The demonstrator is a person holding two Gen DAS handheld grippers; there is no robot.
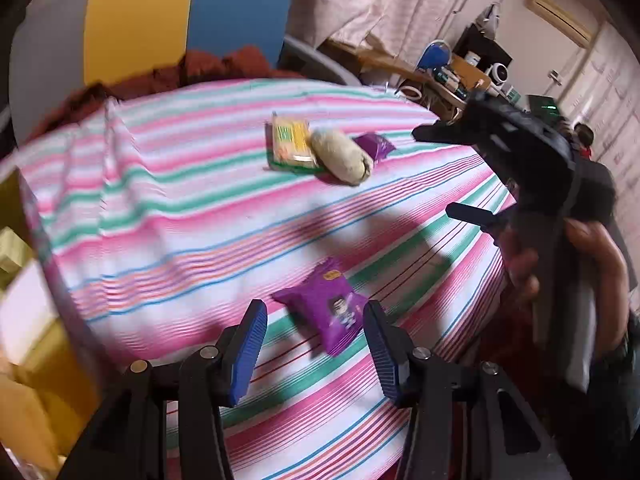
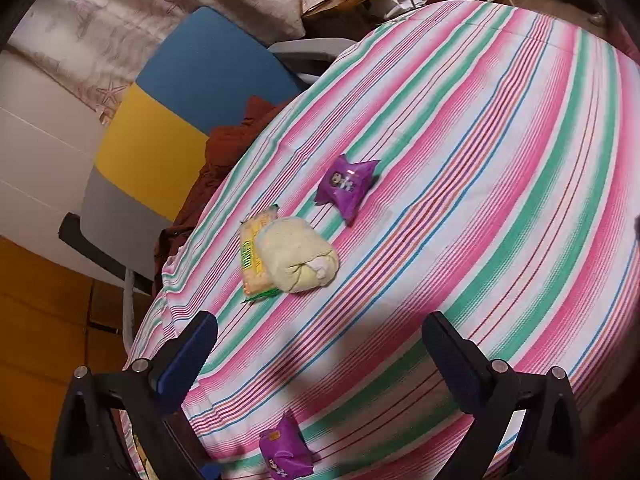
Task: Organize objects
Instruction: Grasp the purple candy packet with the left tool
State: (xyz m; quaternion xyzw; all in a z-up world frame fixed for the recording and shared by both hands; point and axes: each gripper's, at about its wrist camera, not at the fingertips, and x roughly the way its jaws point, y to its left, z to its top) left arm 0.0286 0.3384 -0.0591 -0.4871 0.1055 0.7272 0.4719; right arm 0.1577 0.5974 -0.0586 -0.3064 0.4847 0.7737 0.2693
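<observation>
The tabletop is covered by a woven cloth striped in pink, green, white and blue, lightly ribbed and creased toward one edge. A grey, yellow and blue panelled chair is seen beyond the far edge.

The right gripper is held above the cloth with its fingers spread wide and nothing between them. In the left wrist view it is seen raised at the right side, gripped by a hand. The left gripper is likewise open and empty, its ribbed blue pads set to either side of the near purple packet, which lies flat on the cloth just ahead of them.

The step in hand is judged to be the approach to that packet; no contact is yet made. The next move is expected to require a descent until the fingers straddle the packet, then a closure across its narrow width.

A cluster is formed further off: a rolled pale-yellow cloth, soft and cylindrical, is laid touching a flat yellow-green biscuit pack. A second purple packet, glossy, pillow-shaped and crimped at the ends, lies just beside them. The foil film is judged slippery and easily crushed.
</observation>
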